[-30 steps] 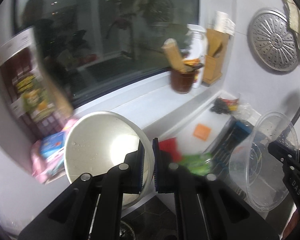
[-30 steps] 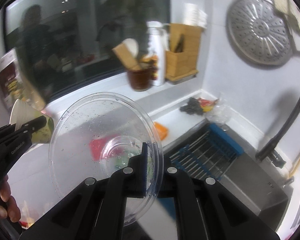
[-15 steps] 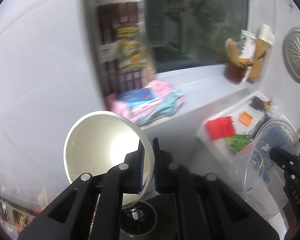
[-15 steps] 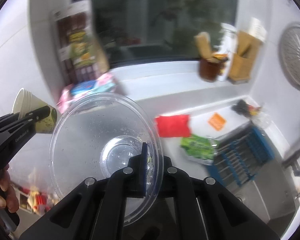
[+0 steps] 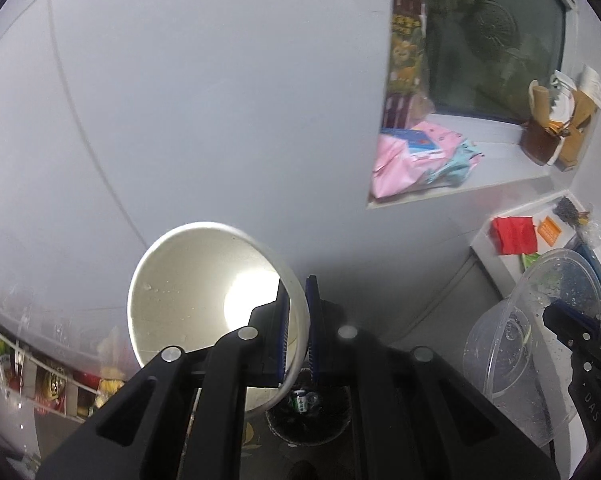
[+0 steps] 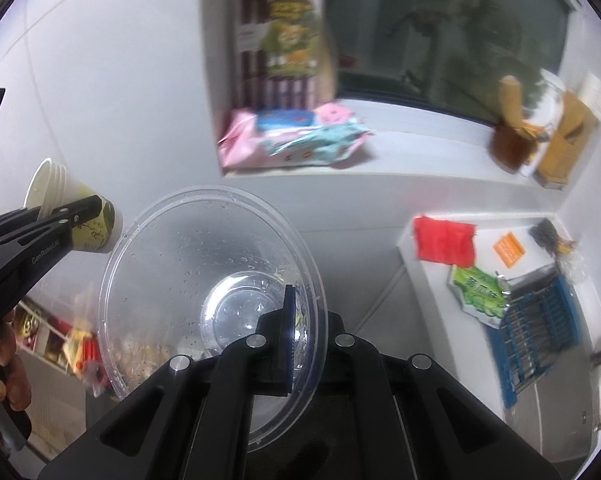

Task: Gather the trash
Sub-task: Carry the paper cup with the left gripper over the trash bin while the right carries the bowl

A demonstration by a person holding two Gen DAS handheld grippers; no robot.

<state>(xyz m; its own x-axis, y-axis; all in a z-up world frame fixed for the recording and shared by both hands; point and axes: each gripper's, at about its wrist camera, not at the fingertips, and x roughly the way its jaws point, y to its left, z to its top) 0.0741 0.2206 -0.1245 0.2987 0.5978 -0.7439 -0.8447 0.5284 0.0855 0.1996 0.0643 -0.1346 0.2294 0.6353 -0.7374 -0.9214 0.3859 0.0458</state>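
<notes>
Left gripper (image 5: 298, 328) is clamped on the paper cup (image 5: 204, 300) rim at lower centre; right gripper (image 6: 296, 340) is clamped on the clear plastic bowl (image 6: 204, 280). Bin (image 5: 306, 420) sits at bottom centre under the cup, nothing dropped yet. Red wrapper (image 6: 444, 240) and green packet (image 6: 478, 294) remain on the counter (image 6: 488, 236) at right.

A home kitchen: a steel sink (image 6: 556, 384) with a blue drying rack (image 6: 536, 328) is set into the white desk (image 6: 488, 236), and a wooden knife block (image 6: 560, 152) and a jar of utensils (image 6: 508, 144) stand on the windowsill (image 6: 420, 148) beneath a dark window (image 6: 440, 32).
</notes>
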